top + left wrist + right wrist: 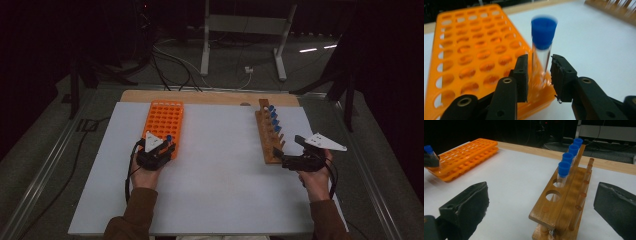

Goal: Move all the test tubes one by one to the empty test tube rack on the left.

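Note:
An orange tube rack (162,120) (474,50) (464,157) lies at the left of the white board. A clear tube with a blue cap (543,47) (169,138) (429,150) stands upright in a hole at the rack's near corner. My left gripper (167,149) (539,62) straddles this tube; its pads stand slightly off the glass, so it is open. On the right, a wooden rack (270,135) (564,202) holds several blue-capped tubes (273,117) (564,170), with two near holes vacant. My right gripper (280,156) (541,190) is wide open at the wooden rack's near end.
The white board (220,165) lies on a table whose wooden edge (210,96) shows at the back. Beyond it, on the dark floor, are cables (175,65) and a metal stand (245,30). The person's forearms come in from the bottom edge.

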A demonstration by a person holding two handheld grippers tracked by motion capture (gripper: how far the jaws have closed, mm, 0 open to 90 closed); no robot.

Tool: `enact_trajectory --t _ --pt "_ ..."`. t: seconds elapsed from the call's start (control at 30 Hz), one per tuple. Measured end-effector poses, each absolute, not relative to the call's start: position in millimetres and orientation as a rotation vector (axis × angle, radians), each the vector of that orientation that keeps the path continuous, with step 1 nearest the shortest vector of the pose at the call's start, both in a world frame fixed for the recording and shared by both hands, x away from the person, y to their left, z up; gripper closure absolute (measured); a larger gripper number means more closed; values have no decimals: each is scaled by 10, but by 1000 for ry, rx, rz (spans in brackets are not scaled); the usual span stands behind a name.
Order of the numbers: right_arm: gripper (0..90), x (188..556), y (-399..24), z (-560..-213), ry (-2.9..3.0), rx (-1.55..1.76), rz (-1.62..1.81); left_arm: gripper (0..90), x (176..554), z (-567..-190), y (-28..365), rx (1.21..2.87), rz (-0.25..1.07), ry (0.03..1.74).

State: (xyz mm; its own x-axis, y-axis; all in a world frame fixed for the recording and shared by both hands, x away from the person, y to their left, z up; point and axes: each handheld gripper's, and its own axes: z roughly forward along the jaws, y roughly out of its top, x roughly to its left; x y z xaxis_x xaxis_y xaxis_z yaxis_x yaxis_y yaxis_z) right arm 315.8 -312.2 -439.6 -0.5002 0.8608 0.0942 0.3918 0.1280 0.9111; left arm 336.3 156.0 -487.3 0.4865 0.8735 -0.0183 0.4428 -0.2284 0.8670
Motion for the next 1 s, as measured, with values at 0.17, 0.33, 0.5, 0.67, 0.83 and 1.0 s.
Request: enact_trajectory --t 0.17,0.33,0.5,0.67,0.83,1.0 --pt "1 3161 -3109 -4397 1955 1203 1348 631 3322 -4752 1571 1810 638 1081" --pt "1 3181 -3091 -4397 1962 1197 1338 509 3219 -4621 1628 1720 656 1079" --pt "1 3209 -3053 -4383 1966 1192 1333 454 3138 -4516 1676 1679 635 1053" --pt "1 3236 -3008 -4348 1969 1182 1328 316 3074 -4445 1723 1659 646 1060" --pt "1 3301 -2981 -4315 1981 1160 1302 166 2983 -4435 1784 1627 670 1097" --pt "1 3392 -2996 -4296 1982 1182 1285 26 2948 -4488 1856 1615 677 1143"
